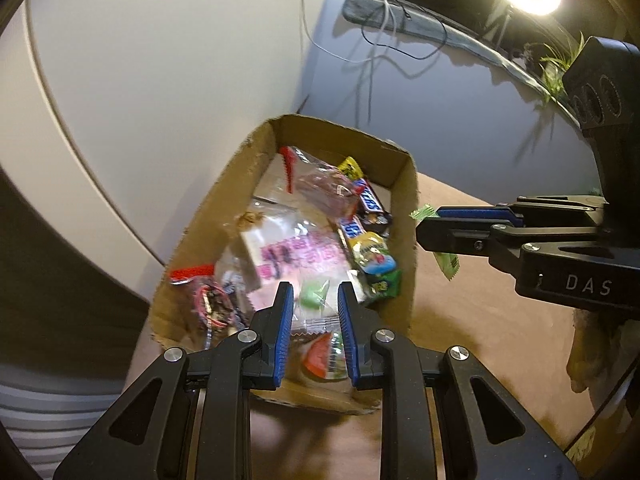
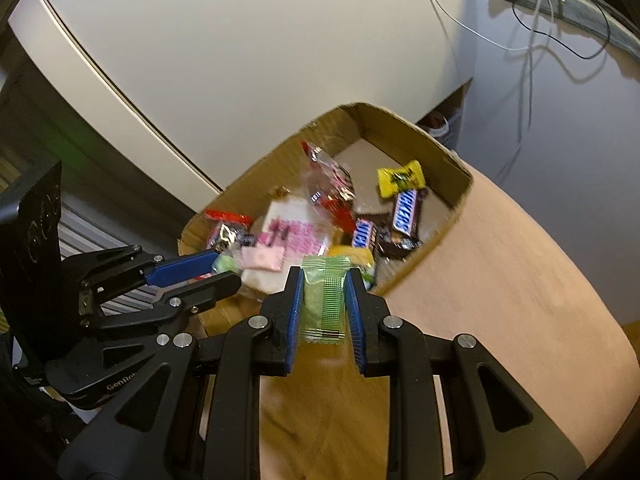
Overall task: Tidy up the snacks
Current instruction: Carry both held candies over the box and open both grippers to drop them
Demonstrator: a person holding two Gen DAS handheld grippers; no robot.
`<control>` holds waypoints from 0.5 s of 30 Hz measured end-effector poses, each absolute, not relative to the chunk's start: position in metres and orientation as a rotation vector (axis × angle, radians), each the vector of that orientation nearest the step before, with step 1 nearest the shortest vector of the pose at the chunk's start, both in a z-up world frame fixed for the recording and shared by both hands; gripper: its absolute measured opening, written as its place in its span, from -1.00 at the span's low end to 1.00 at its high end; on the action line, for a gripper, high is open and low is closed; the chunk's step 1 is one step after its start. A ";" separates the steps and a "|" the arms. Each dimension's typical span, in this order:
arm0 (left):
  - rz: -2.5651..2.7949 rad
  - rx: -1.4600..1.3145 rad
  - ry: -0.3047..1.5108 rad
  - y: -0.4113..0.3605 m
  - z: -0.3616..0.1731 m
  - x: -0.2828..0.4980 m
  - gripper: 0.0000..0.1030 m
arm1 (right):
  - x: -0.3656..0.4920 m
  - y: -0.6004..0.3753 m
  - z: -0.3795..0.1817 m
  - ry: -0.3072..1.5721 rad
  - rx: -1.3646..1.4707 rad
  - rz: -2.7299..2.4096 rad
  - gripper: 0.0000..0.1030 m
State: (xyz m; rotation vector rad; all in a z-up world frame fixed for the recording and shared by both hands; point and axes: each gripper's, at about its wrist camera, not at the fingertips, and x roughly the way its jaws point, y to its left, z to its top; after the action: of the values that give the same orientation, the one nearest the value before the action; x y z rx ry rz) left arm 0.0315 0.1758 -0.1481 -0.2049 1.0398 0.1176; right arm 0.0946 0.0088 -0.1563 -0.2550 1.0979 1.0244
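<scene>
Pale walls and a tan tabletop [image 1: 460, 320] frame the left wrist view, where a cardboard box [image 1: 404, 216] holds mixed snacks, Snickers bars [image 1: 370, 200] among them. Above its near end, the left gripper [image 1: 312, 300] pinches a clear packet [image 1: 320, 344] with a green and red sweet inside. To the right, the right gripper [image 1: 430, 228] clamps a green packet [image 1: 448, 262] beside the box.

From the right wrist view, that green packet [image 2: 324, 300] stands upright, squeezed between blue pads [image 2: 294, 312], just short of the box [image 2: 400, 280]. Left gripper [image 2: 230, 268] reaches in from the left over the snacks.
</scene>
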 end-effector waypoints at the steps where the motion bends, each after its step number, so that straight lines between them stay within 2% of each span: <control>1: 0.123 -0.207 1.037 0.178 -0.147 0.031 -0.59 | 0.095 0.011 -0.155 1.094 -0.251 1.029 -0.55; 7: 0.150 -0.214 1.030 0.186 -0.144 0.029 -0.59 | 0.098 0.014 -0.146 1.089 -0.228 1.045 -0.51; 13: 0.157 -0.208 1.025 0.184 -0.138 0.024 -0.59 | 0.096 0.006 -0.141 1.075 -0.216 1.036 -0.35; 15: 0.158 -0.207 1.021 0.182 -0.135 0.021 -0.52 | 0.093 0.002 -0.137 1.067 -0.220 1.031 -0.27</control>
State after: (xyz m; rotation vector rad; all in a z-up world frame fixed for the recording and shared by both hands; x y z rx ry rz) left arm 0.0211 0.1823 -0.1349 -0.2067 1.0209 0.1583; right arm 0.0933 0.0020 -0.1372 -0.2198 1.0665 1.0315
